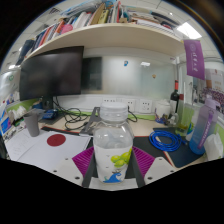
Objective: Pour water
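Holding a clear plastic bottle (112,140) in my gripper (113,165), both pink pads (84,160) pressed against its sides, so the fingers are clamped on it. Bottle sits upright between the fingers, white cap (114,106) on top, yellow-green label band around the lower body, and it blocks most of the middle of the view. Whether there is water inside I cannot tell. Beyond it is a white desk (45,152) with a red round spot (56,140) on its surface off to the left of the fingers. Further left stands a dark grey cup (34,123), well apart from the bottle. A black monitor (52,72) stands at the back left, with tangled cables (75,118) on the desk below it. A white power strip (140,104) runs along the wall behind the bottle. To the right of the fingers lies a blue coiled cable (166,140), and past that a tall translucent bluish bottle (201,128). A dark bottle (177,96) stands near the back right. Overhead is a shelf with books (90,18), and a purple banner (194,58) hangs at the right.
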Action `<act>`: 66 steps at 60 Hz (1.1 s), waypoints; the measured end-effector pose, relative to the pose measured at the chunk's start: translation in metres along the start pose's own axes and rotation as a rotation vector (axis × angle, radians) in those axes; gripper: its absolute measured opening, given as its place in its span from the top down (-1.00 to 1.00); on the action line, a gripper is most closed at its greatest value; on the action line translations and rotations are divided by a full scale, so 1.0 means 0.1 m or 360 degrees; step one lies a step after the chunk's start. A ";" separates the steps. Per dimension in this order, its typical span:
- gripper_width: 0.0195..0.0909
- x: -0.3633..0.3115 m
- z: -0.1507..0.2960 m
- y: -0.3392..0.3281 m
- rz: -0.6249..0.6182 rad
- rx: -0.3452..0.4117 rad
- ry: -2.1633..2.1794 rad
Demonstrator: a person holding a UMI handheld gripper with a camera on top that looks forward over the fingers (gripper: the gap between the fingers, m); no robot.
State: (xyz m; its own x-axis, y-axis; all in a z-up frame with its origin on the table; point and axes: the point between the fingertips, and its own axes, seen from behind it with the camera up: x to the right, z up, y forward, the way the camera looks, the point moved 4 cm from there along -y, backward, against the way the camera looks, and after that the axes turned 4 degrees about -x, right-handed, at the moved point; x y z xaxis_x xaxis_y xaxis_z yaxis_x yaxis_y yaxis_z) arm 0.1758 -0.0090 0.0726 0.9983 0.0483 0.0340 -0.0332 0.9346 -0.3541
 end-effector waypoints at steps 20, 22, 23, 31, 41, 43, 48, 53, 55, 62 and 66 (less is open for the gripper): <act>0.46 0.00 0.00 0.03 -0.0112 0.0037 -0.0062; 0.46 0.00 0.01 0.04 -0.0138 0.0026 -0.0083; 0.46 -0.01 0.01 0.05 -0.0148 0.0020 -0.0090; 0.46 -0.04 0.18 0.04 -0.0275 -0.0040 -0.0203; 0.46 -0.34 0.74 0.04 -0.0383 -0.0090 -0.0533; 0.46 -0.44 0.86 0.05 -0.0399 -0.0091 -0.0634; 0.46 -0.72 1.16 0.06 -0.0449 -0.0103 -0.0946; 0.46 -1.06 1.35 0.16 -0.0471 -0.0109 -0.1292; 0.46 -1.20 1.39 0.20 -0.0476 -0.0128 -0.1429; 0.46 -1.69 1.52 0.37 -0.0462 -0.0100 -0.1866; 0.46 -1.91 1.54 0.46 -0.0483 -0.0107 -0.2091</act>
State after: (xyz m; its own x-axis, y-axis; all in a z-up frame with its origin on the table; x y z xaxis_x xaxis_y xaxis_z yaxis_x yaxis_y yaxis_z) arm -0.0236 0.0790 0.1941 0.1798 0.1787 0.9673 0.2190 0.9514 -0.2164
